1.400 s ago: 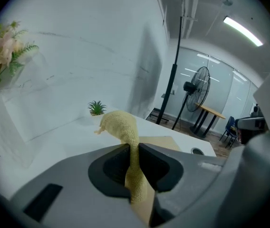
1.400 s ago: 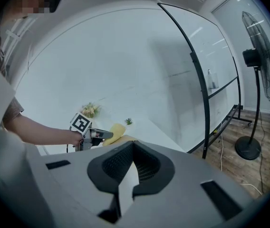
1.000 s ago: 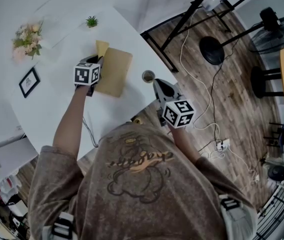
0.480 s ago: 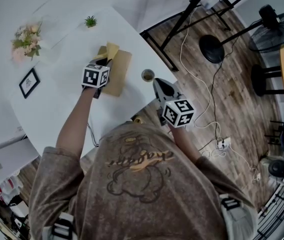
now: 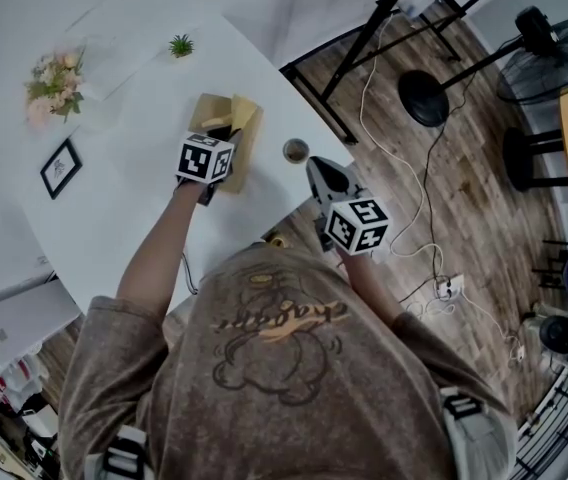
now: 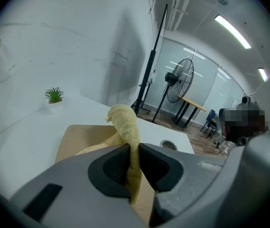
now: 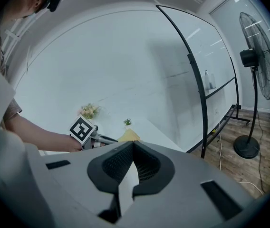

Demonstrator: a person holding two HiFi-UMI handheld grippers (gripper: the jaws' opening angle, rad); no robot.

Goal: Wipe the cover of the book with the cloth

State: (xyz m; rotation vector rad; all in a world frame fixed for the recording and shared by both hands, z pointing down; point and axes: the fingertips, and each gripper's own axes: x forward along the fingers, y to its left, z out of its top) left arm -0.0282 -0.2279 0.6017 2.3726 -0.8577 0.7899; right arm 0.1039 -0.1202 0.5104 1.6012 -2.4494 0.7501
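Observation:
A tan book lies on the white table, far of centre. My left gripper is over the book's right part, shut on a yellow woven cloth. In the left gripper view the cloth stands up from the closed jaws and drapes onto the book. My right gripper hangs at the table's right edge, apart from the book, shut with nothing in it. The right gripper view shows its jaws closed and the cloth far ahead.
A small round cup sits near the table's right edge, right of the book. A potted plant, flowers and a framed picture stand at the far and left sides. A black frame, fan and cables are on the floor.
My left gripper has slid to the right across the book, dragging the cloth with it. The right gripper has stayed where it was.

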